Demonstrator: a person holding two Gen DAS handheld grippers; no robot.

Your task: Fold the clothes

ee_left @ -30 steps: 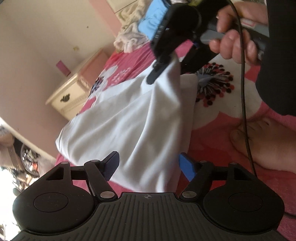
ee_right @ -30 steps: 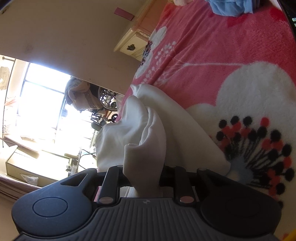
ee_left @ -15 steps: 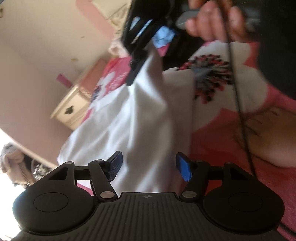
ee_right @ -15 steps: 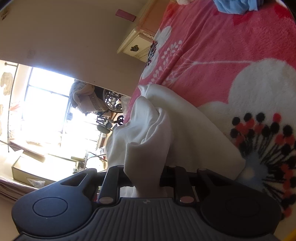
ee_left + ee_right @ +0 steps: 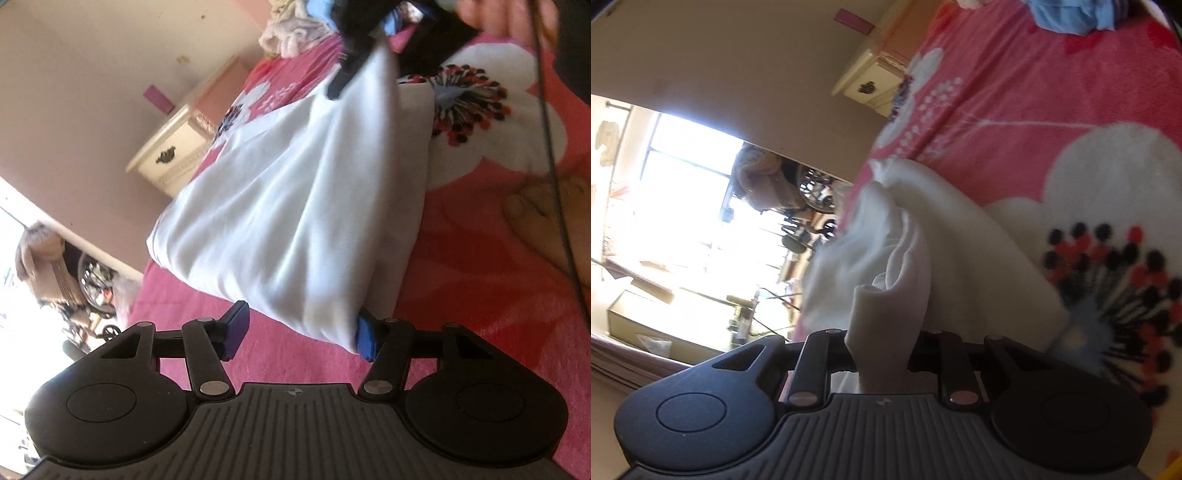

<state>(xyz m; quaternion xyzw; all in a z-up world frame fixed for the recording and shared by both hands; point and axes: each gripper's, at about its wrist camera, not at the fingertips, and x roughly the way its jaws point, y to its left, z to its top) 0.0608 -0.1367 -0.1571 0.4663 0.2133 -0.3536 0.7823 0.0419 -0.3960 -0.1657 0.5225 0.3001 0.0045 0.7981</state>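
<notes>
Here the left tool (image 5: 301, 332) is closing around a corner of the white garment (image 5: 295, 206), pads not yet pressing; the right tool (image 5: 882, 350) pinches a bunched corner, lifted off the bed (image 5: 1034, 92). If the left misses, the fold may sag. A nightstand (image 5: 173, 158) stands by the bed's far edge.

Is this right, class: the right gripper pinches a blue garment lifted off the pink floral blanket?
Not quite. The right gripper is shut on a white garment, not a blue one, as the right wrist view shows. It is indeed lifted off the pink floral blanket.
</notes>
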